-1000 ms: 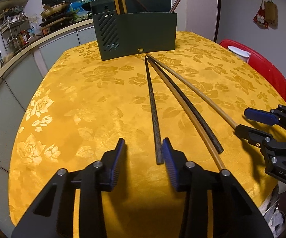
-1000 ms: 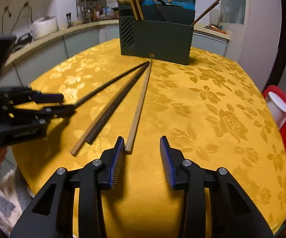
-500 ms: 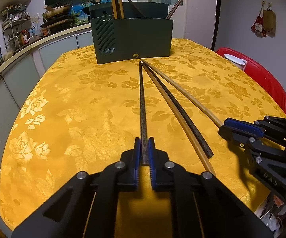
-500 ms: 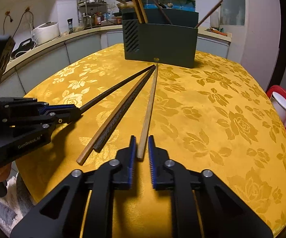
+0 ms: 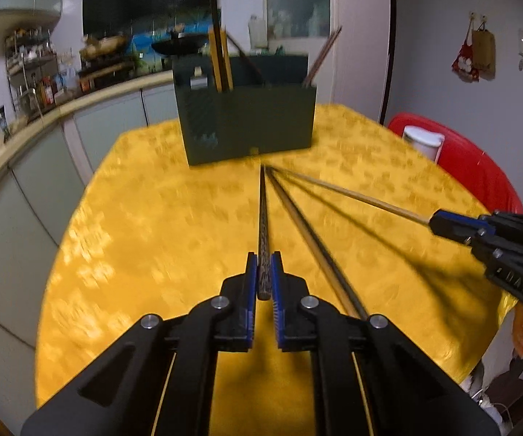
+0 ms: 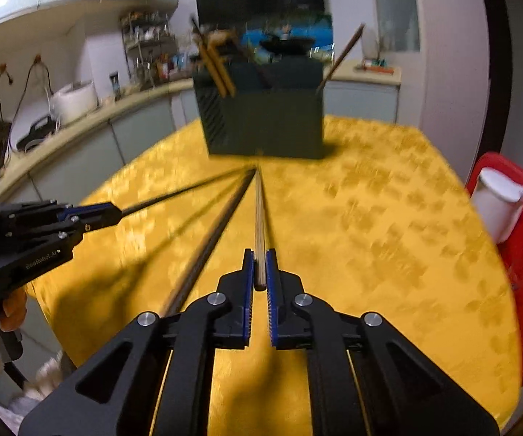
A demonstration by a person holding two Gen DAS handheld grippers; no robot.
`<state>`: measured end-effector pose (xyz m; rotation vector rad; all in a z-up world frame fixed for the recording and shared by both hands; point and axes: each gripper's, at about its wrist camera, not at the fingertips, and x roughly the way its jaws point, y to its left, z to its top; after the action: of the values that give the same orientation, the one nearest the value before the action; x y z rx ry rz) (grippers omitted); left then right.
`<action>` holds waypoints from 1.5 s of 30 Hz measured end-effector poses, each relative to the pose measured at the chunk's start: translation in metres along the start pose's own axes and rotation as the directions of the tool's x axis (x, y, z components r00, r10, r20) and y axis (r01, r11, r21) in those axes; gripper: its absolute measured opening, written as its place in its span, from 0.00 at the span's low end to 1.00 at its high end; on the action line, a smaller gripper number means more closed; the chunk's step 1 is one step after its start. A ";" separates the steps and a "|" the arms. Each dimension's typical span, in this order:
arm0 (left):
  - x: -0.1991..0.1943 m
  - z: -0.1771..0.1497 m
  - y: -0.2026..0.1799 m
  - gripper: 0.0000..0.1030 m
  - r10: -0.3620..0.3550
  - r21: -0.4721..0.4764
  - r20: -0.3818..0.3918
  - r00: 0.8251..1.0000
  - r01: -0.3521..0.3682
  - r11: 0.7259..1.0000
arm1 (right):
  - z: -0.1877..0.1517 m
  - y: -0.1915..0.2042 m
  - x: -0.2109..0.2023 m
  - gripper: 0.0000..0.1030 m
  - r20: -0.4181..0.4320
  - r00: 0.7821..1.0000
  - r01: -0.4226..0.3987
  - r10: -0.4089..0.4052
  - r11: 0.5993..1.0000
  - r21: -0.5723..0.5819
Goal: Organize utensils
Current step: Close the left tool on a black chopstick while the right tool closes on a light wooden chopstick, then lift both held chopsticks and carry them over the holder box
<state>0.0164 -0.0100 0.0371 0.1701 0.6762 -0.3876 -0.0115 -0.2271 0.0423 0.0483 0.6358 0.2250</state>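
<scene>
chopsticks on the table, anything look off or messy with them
Slightly. Each gripper clamps a different kind: the left gripper a dark speckled chopstick, the right gripper a pale wooden chopstick. Two more lie loose on the yellow tablecloth.

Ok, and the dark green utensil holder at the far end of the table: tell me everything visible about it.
The utensil holder is a dark green rectangular box, plastic by its look, with slanted vent slots on its left end wall and a small gold mark low on the front. It stands upright on the yellow tablecloth at the table's far end. Several chopsticks stick out of its open top: a yellowish pair towards the left and darker ones leaning towards the right. Neither gripper touches it. Motion blur hides finer detail.
</scene>
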 end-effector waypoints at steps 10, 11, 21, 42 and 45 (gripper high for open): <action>-0.021 0.077 0.015 0.07 0.005 0.047 0.110 0.994 -0.010 0.999 | 0.080 -0.014 -0.038 0.07 0.178 0.984 -0.011 0.011 1.000 0.000; -0.021 0.085 0.017 0.07 0.001 0.044 0.114 0.993 -0.006 0.999 | 0.086 -0.015 -0.041 0.07 0.189 0.982 -0.017 0.016 1.000 0.003; -0.022 0.136 0.030 0.07 -0.023 0.022 0.136 0.990 0.020 1.000 | 0.147 -0.015 -0.051 0.07 0.245 0.969 -0.037 0.039 0.999 -0.013; -0.004 0.208 0.051 0.07 -0.038 -0.027 0.046 0.998 0.039 0.999 | 0.231 -0.041 -0.023 0.07 0.192 0.981 -0.026 0.017 0.999 0.045; -0.012 0.222 0.049 0.07 -0.043 -0.020 0.058 0.997 0.044 0.999 | 0.249 -0.044 -0.024 0.07 0.214 0.977 -0.006 -0.004 0.999 0.048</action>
<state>0.1554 -0.0234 0.2172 0.1235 0.6277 -0.4251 0.1257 -0.2693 0.2513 0.1186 0.4259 0.2021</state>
